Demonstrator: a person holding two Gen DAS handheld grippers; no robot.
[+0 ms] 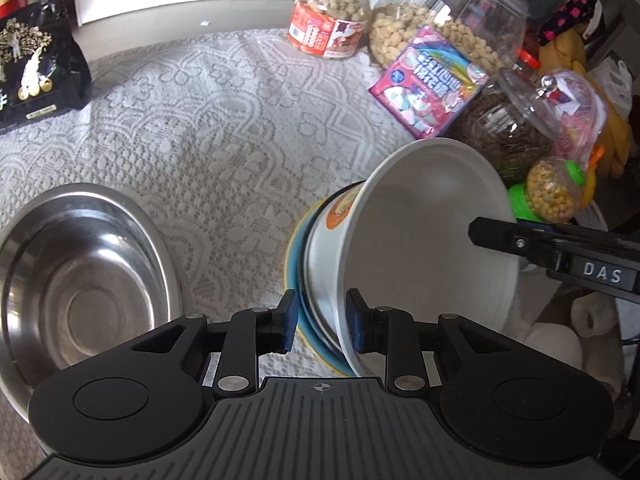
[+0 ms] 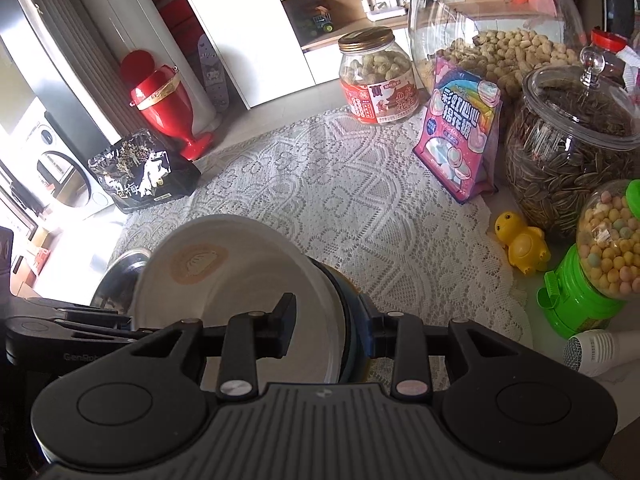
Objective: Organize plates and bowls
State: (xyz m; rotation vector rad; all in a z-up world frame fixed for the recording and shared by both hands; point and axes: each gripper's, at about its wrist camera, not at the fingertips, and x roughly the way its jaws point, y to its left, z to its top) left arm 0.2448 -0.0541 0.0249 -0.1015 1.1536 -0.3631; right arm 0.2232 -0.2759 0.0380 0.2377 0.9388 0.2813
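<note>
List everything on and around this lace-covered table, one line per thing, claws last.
White bowl: one, white with an orange print, tilted on its side, held by both claws.
Blue plate: one, blue with a yellow edge, pressed against the bowl's base.
Steel bowl: one, silver, upright on the lace at the left.
Peanut jar: one, red label, gold lid, far side.
Big peanut jar: one, clear, beside it.
Candy pouch: one, pink, leaning on the jars.
Seed jar: one, clear, lidded, right.
Candy dispenser: one, green, right edge.
Yellow toy: one, near the dispenser.
Black bag: one, far left.
Red vase: one, behind the bag.
Left claw: black, shut across bowl and plate.
Right claw: black, shut across bowl and plate.
</note>
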